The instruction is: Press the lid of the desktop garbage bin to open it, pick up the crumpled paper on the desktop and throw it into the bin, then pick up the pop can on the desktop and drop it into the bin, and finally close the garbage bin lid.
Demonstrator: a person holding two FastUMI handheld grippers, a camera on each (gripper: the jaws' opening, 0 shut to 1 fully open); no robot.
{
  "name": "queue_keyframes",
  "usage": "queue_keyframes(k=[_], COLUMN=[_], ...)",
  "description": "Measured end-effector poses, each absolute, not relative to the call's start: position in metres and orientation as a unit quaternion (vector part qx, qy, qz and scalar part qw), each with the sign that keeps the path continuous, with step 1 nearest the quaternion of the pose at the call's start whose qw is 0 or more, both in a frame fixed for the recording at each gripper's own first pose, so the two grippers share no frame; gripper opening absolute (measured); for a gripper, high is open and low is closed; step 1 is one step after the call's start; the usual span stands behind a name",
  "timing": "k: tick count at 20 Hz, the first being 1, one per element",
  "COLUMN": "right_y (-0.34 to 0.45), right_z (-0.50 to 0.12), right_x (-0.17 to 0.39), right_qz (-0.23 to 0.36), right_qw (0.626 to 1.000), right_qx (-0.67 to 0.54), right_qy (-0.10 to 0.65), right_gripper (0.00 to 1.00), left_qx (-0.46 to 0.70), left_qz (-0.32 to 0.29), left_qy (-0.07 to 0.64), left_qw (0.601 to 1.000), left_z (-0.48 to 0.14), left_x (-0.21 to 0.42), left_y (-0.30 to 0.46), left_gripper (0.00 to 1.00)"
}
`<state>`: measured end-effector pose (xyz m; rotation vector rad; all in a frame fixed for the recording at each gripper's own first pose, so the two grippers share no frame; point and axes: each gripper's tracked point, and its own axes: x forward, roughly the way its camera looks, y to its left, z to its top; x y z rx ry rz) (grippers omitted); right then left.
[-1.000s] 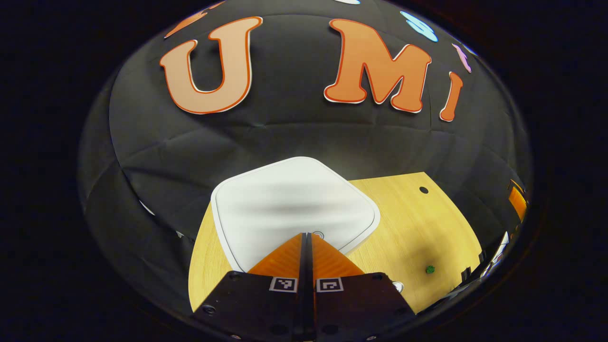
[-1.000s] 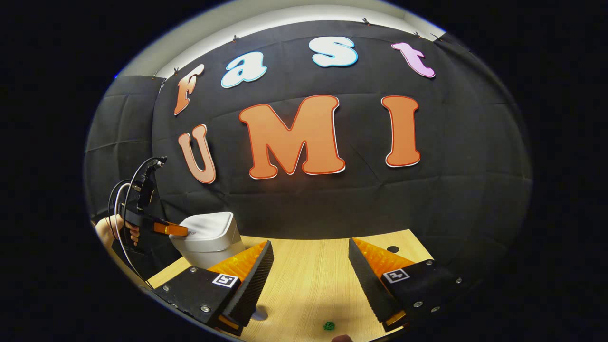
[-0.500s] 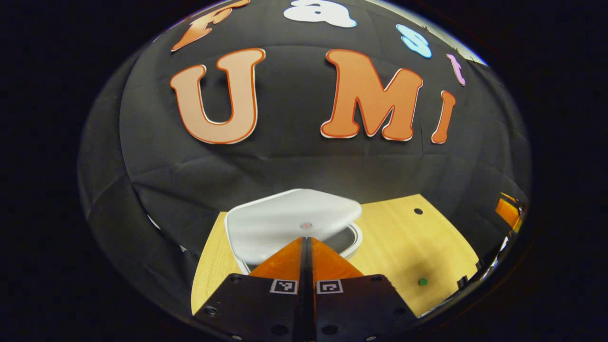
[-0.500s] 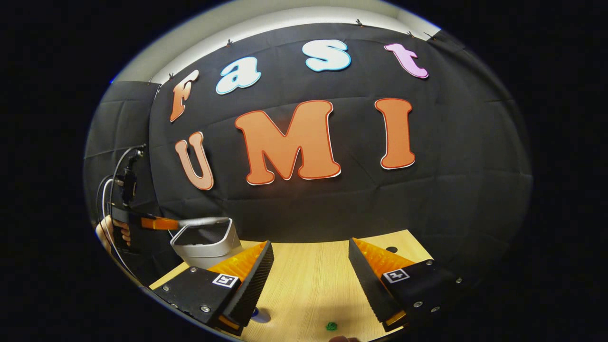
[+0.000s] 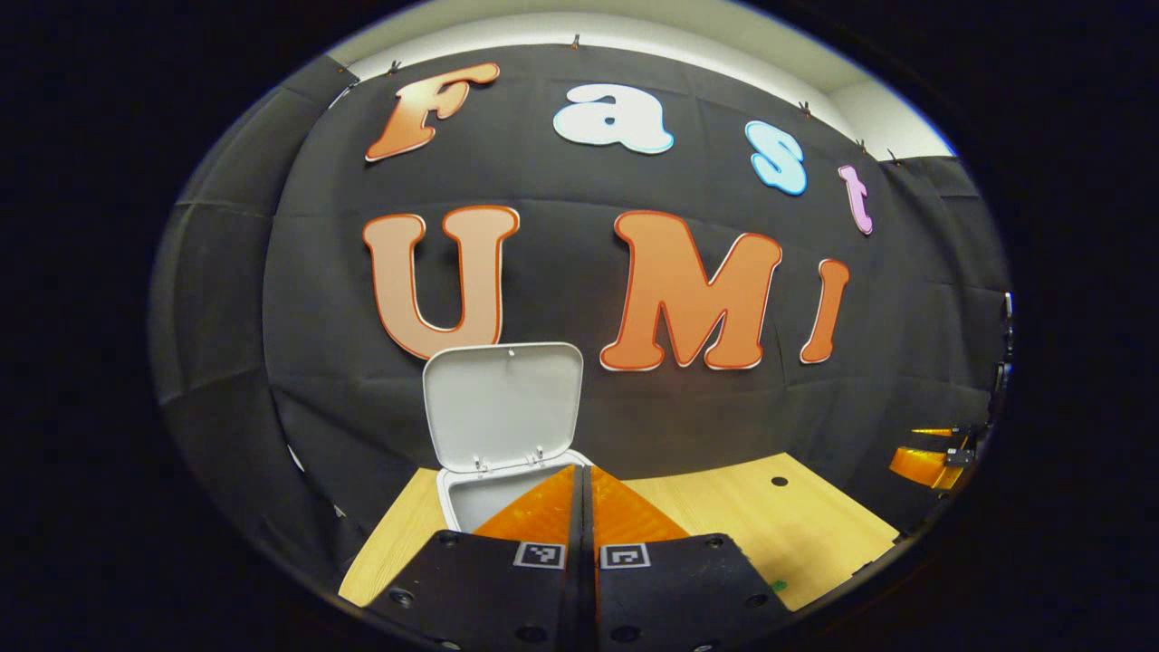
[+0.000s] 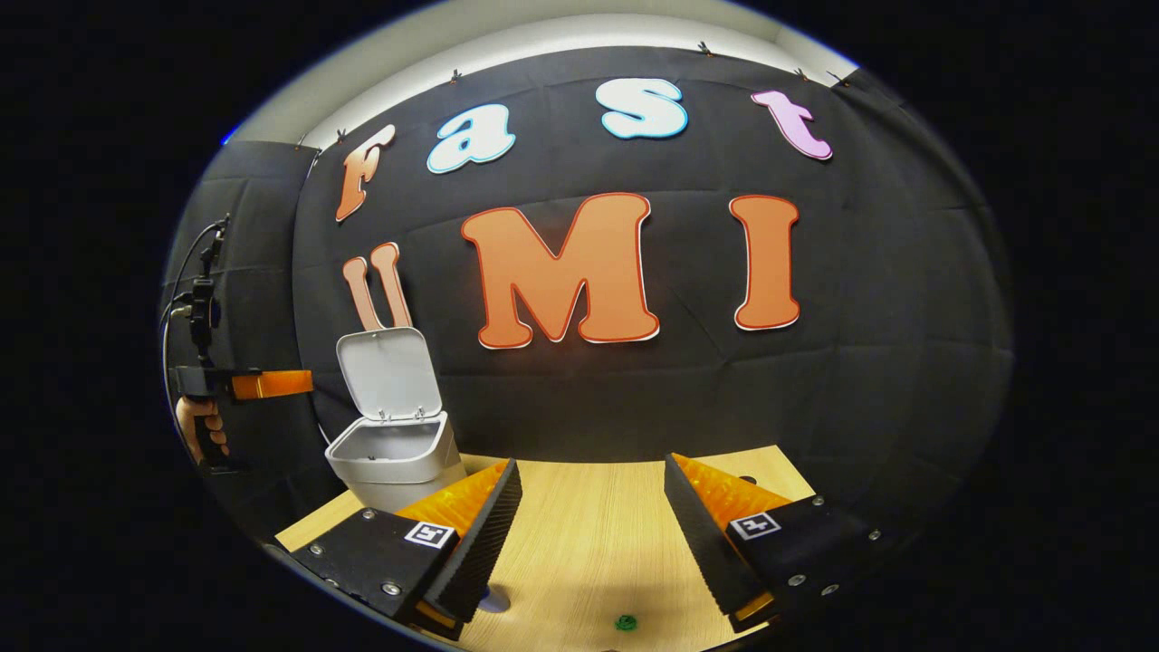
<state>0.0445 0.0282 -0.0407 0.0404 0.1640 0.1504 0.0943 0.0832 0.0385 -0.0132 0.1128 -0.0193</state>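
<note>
The white desktop bin (image 5: 471,496) stands at the table's far left corner, its lid (image 5: 503,406) swung up and upright against the wall. My left gripper (image 5: 584,468) is shut with nothing in it and hovers just in front of the bin's open mouth. In the right gripper view the bin (image 6: 396,457) and raised lid (image 6: 389,371) sit at the left, and the left gripper (image 6: 306,383), held by a hand (image 6: 195,426), hangs level to the left of the lid. My right gripper (image 6: 589,489) stands open and empty over the table.
The wooden table (image 6: 589,543) has a small dark hole (image 6: 747,479) near its far right edge. A tiny green thing (image 6: 625,622) lies near the front. A small pale round thing (image 6: 493,599) peeks out under the right gripper's left finger.
The bin lid has sprung from closed to fully upright. My left gripper, still shut, has lifted off the lid and pulled back. The right gripper has barely moved.
</note>
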Motion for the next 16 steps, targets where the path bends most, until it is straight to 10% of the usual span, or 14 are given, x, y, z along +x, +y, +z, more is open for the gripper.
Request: queue_keyframes(k=[12, 16], right_y=[0.027, 0.026], right_z=[-0.045, -0.047], right_x=[0.048, 0.050], right_qz=[0.077, 0.077], right_qw=[0.993, 0.993], right_qx=[0.020, 0.022], right_qy=[0.084, 0.087], right_gripper=[0.94, 0.94], left_qx=[0.010, -0.005], left_qz=[0.027, -0.001], left_qy=[0.034, 0.034], left_qw=[0.999, 0.999], left_z=[0.028, 0.021], left_x=[0.075, 0.076], left_y=[0.069, 0.051], left_gripper=[0.04, 0.53])
